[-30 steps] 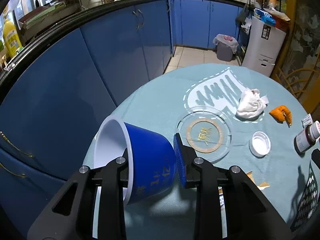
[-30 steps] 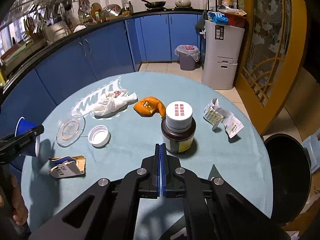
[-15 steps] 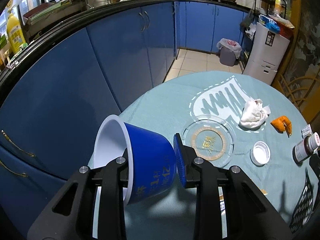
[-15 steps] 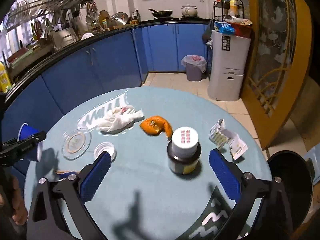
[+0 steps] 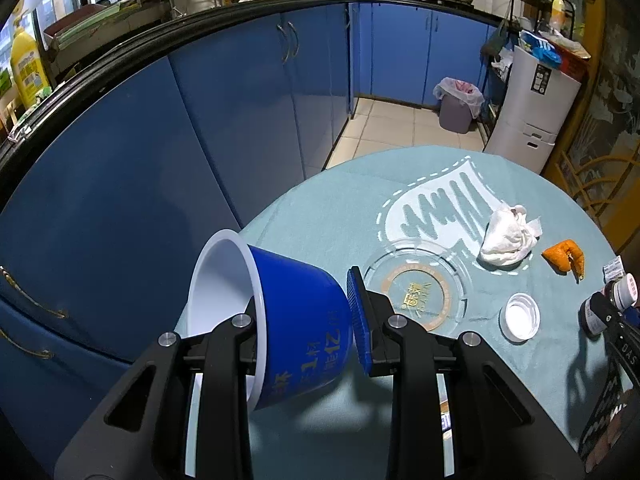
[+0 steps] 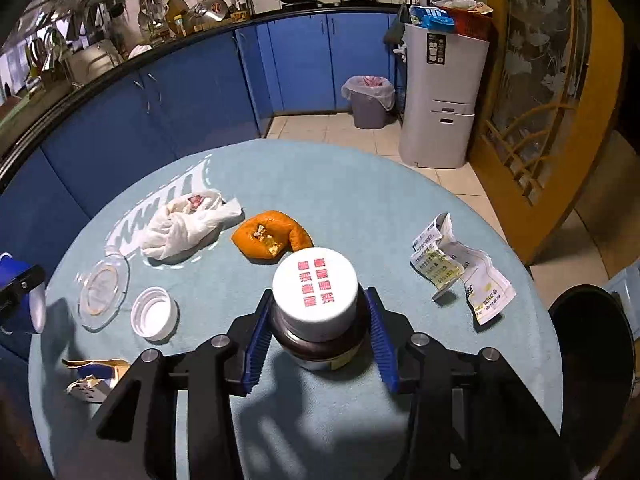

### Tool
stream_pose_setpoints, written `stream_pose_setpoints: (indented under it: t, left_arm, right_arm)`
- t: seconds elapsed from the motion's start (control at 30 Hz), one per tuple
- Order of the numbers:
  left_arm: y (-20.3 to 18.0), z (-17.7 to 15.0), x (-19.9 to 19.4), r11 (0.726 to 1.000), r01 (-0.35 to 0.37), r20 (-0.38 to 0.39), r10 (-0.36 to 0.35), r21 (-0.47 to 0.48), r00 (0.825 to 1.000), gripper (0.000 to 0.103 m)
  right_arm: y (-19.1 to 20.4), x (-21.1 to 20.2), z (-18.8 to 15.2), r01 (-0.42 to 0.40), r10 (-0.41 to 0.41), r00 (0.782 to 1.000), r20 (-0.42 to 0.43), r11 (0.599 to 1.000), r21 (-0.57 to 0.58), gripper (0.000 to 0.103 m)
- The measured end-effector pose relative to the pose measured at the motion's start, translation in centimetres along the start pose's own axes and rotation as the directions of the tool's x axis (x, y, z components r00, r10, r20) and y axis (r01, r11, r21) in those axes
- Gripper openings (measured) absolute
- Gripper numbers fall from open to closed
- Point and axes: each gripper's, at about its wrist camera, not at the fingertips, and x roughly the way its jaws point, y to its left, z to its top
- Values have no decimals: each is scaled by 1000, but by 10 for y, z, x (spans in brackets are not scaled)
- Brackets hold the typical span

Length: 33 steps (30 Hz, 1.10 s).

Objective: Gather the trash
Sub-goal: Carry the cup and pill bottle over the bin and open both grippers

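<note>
- Left gripper (image 5: 306,322) clamped across wall of blue cup (image 5: 296,320): one finger inside the white mouth, other pad pressed on the blue outside. Cup tilted on its side, mouth toward the cabinets, held at the near edge of round table (image 6: 360,184).
- Right gripper (image 6: 318,334) about half open, jaws just been closing around dark jar (image 6: 318,320) with white lid. Jar upright between the blue pads; narrow gaps on both sides, contact not evident, so no grip yet.
- Trash on the cloth: crumpled tissue (image 6: 180,228), orange peel (image 6: 270,240) just beyond the jar, creased leaflet (image 6: 460,272) to the right, torn packet (image 6: 94,376) near left edge, loose white cap (image 6: 154,312), clear glass dish (image 6: 102,288).
- Black bin (image 6: 592,356) low at right, off the table edge.
- Risk: pads set high, near lid and shoulder; smooth round glass likely to slip or twist out on lift.
- Risk: uneven closing could nudge jar over, toward the peel.
- Risk: cup pinched by thin wall only; could buckle or pivot and spill whatever gets dropped in.
- Risk: jar looks part full; possibly not trash at all.
</note>
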Motion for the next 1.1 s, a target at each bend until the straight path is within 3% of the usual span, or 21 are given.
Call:
stream_pose_setpoints:
  t: [0.5, 1.1]
  left_arm:
    - [-35, 3, -32, 997, 40, 55, -44, 66, 998, 30]
    - [-118, -1, -69, 978, 93, 93, -112, 189, 989, 30]
  right_arm:
    - [-13, -52, -13, -11, 10, 997, 79, 1000, 10, 43]
    - [-67, -101, -27, 2, -15, 987, 159, 997, 81, 43]
